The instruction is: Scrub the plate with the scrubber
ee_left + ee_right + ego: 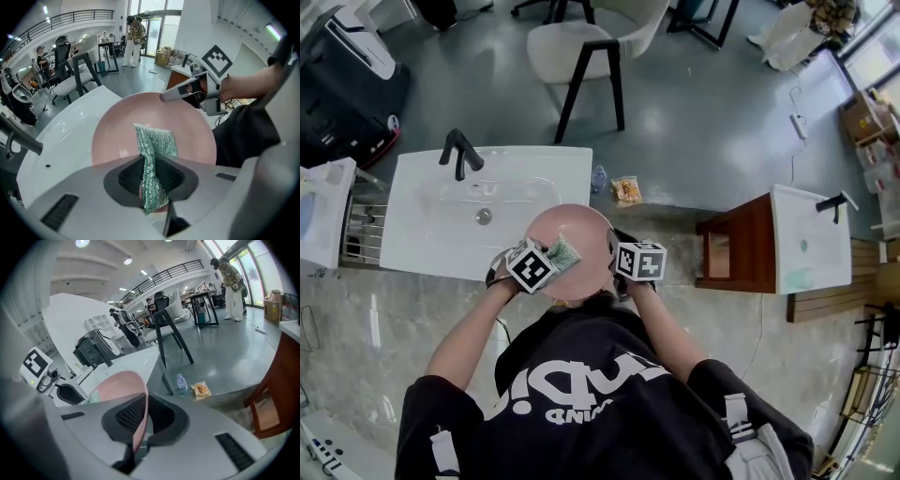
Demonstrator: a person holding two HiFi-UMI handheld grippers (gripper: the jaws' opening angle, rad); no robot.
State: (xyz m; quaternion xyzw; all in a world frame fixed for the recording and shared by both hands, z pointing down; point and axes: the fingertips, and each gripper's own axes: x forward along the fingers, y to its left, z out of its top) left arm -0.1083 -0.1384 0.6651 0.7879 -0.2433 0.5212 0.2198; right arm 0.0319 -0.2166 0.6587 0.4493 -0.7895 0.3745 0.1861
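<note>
**Scrubber on the plate, right side locked in**

Here's the picture: the round pink plate (117, 126) is held up just over the front right corner of the white sink basin (441, 225), right in front of the person. The right gripper (139, 420) has its jaws all but closed, pinching the plate's thin rim edge-on between the dark ribbed pads. That's the anchor. The left gripper (151, 174) has its jaws clamped tight on a green glittery mesh scrubber (157, 140). The pad's free end fans out and lies against the plate's face, a little below the middle.

To do this step well, I'd say the right side should hold firm without twisting, because a thin rim in a narrow pinch can pivot under pressure. The left should push the scrubber flat, not on its edge, and work in overlapping circles from the centre out to the rim, staying clear of the other gripper's tip at the far edge. Moderate pressure looks wise, since too much could lever the plate out of the pinch.

As for the plate itself, it is smooth, matte pink and shallow with a gently raised rim. I can see no grime or suds on the exposed surface.
</note>
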